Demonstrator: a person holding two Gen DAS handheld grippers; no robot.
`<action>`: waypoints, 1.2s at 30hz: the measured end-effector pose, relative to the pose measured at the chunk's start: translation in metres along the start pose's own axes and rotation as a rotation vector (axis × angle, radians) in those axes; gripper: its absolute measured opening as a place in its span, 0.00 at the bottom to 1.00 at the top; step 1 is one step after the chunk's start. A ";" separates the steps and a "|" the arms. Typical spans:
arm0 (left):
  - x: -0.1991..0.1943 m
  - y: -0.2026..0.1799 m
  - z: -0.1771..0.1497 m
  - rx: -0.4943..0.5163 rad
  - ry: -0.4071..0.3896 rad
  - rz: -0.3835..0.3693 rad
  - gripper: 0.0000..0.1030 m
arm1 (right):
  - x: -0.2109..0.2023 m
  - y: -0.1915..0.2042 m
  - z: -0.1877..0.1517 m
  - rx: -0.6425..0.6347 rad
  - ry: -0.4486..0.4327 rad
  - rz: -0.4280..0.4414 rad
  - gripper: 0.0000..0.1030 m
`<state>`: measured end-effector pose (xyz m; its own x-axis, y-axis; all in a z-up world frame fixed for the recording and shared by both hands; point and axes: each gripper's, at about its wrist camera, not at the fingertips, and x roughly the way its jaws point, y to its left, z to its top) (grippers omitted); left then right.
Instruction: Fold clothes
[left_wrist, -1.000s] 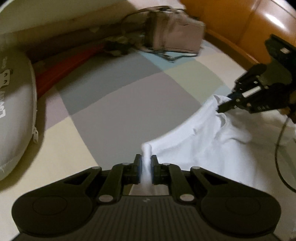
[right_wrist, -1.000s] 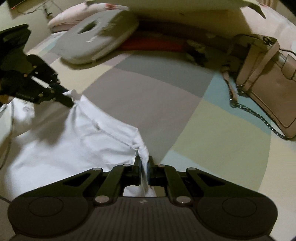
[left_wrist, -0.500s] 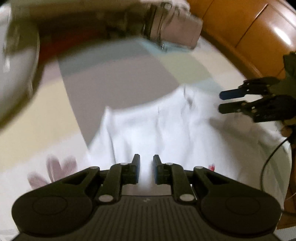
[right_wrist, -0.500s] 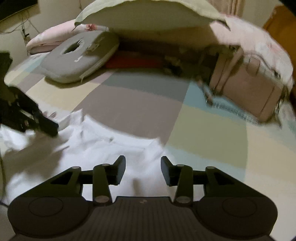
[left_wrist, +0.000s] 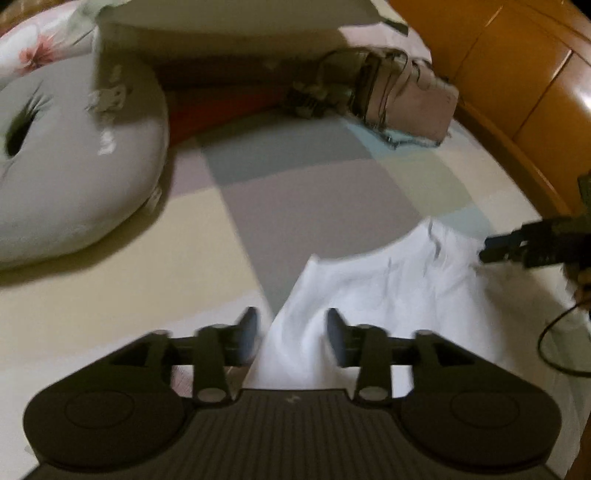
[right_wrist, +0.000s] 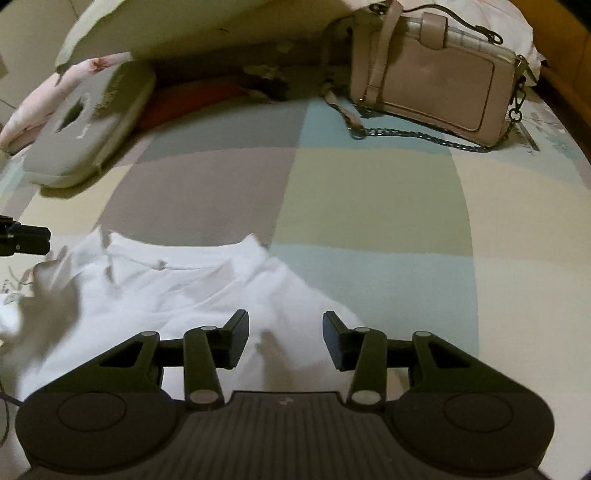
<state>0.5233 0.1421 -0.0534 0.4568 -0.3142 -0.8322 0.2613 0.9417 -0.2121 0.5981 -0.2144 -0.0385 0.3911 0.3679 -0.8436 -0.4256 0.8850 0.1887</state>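
A white garment (left_wrist: 388, 288) lies spread on the checked bedsheet (left_wrist: 303, 192); it also shows in the right wrist view (right_wrist: 184, 291). My left gripper (left_wrist: 293, 334) is open and empty just above the garment's near left edge. My right gripper (right_wrist: 282, 338) is open and empty above the garment's right side. The right gripper's fingers (left_wrist: 517, 245) show at the right edge of the left wrist view, over the cloth. The left gripper's fingertips (right_wrist: 27, 240) show at the left edge of the right wrist view.
A grey ring cushion (left_wrist: 66, 177) lies at the left, also in the right wrist view (right_wrist: 88, 136). A pink handbag (right_wrist: 432, 88) with a chain strap sits at the far side. A red item (left_wrist: 207, 110) lies behind. A wooden bed frame (left_wrist: 517, 74) borders the right.
Both grippers were shut on the garment's edge one second ago; they have opened, let it go and pulled back. The garment now lies flat on the sheet.
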 end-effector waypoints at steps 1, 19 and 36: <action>0.000 0.005 -0.006 0.000 0.024 0.007 0.48 | -0.002 0.001 -0.003 -0.002 0.002 0.002 0.49; 0.015 0.033 -0.012 0.064 0.057 0.078 0.06 | -0.011 -0.022 -0.009 0.040 -0.042 -0.094 0.49; -0.001 -0.017 -0.009 0.017 0.011 0.023 0.30 | 0.007 -0.050 -0.025 -0.017 0.070 -0.091 0.52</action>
<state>0.5106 0.1273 -0.0532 0.4535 -0.2915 -0.8422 0.2655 0.9463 -0.1845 0.6016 -0.2633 -0.0667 0.3709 0.2646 -0.8902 -0.4051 0.9086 0.1013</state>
